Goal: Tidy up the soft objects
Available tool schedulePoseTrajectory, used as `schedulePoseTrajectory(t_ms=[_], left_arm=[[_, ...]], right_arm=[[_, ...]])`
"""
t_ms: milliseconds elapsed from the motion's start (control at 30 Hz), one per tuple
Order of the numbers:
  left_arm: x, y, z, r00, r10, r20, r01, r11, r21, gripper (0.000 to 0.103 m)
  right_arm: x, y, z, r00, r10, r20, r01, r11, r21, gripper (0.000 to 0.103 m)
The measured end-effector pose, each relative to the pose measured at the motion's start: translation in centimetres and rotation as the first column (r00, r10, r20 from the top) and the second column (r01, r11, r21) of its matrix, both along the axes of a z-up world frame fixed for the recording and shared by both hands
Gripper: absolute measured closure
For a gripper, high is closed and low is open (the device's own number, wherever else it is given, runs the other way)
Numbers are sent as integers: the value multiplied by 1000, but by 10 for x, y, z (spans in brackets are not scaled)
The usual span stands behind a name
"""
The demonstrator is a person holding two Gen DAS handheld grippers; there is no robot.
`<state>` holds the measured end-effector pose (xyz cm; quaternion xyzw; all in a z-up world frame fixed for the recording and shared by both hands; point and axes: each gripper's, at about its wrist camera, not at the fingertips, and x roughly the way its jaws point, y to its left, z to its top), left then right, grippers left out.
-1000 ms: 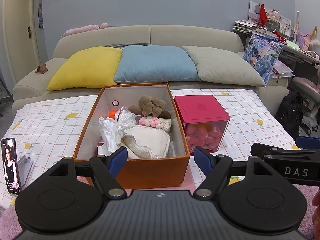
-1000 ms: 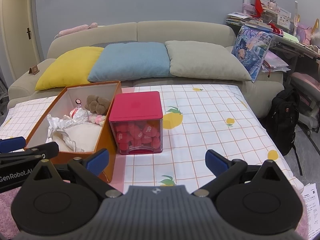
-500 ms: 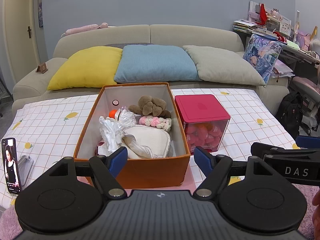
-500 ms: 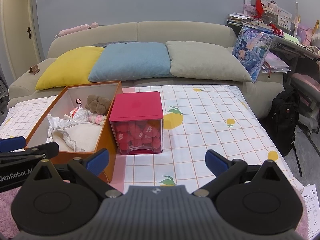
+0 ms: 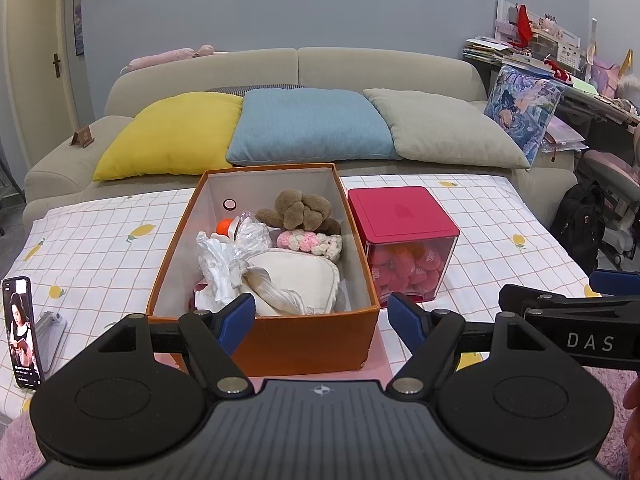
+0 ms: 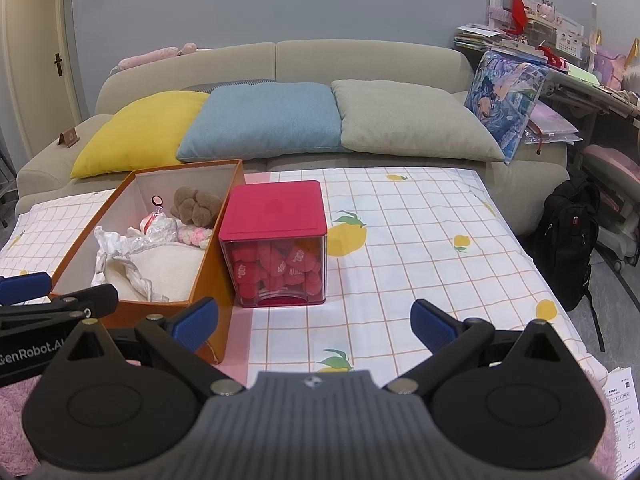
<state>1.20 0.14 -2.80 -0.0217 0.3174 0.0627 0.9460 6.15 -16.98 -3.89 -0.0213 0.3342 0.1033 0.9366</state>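
1. Glossy screen first: at the far left a phone (image 5: 22, 330) leans upright on a stand on the checked tablecloth (image 5: 96, 248), well clear of the work.
2. Next comes the orange cardboard box (image 5: 304, 338), open-topped and already holding the soft things: a white crumpled cloth (image 5: 218, 268), a cream padded piece (image 5: 298, 276), a pink-and-white crocheted item (image 5: 312, 242) and a brown plush toy (image 5: 298, 210). An orange-capped thing under clear wrap sits among them; I can't tell what it is.
3. Touching or just beside the box's right wall stands the clear cube container (image 6: 276, 264) with its red lid (image 6: 276, 208) on, packed with red plush pieces.
4. The left gripper (image 5: 322, 316) hangs over the near edge of the box, jaws wide apart with nothing between them. The right gripper (image 6: 314, 322) sits to its right over bare cloth, jaws likewise spread and empty.
5. To my eye the sorting looks largely done: no soft item lies loose on the table. What may remain is tidying the heap in the box, or moving the containers.
6. Behind, the sofa carries a yellow cushion (image 5: 172, 134), a blue cushion (image 5: 308, 124) and a grey cushion (image 5: 444, 128); a black backpack (image 6: 568, 240) sits on the floor at right. Nothing blocks either gripper.
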Motion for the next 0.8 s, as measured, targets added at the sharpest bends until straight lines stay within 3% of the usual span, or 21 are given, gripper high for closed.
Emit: schedulePoseTrajectory(t_ms=[800], left_arm=[[0,2,1,1000,-5,-3,5,1000,-15,17]], right_arm=[[2,0,-1,1000,9,-12,-9,1000,-8,3]])
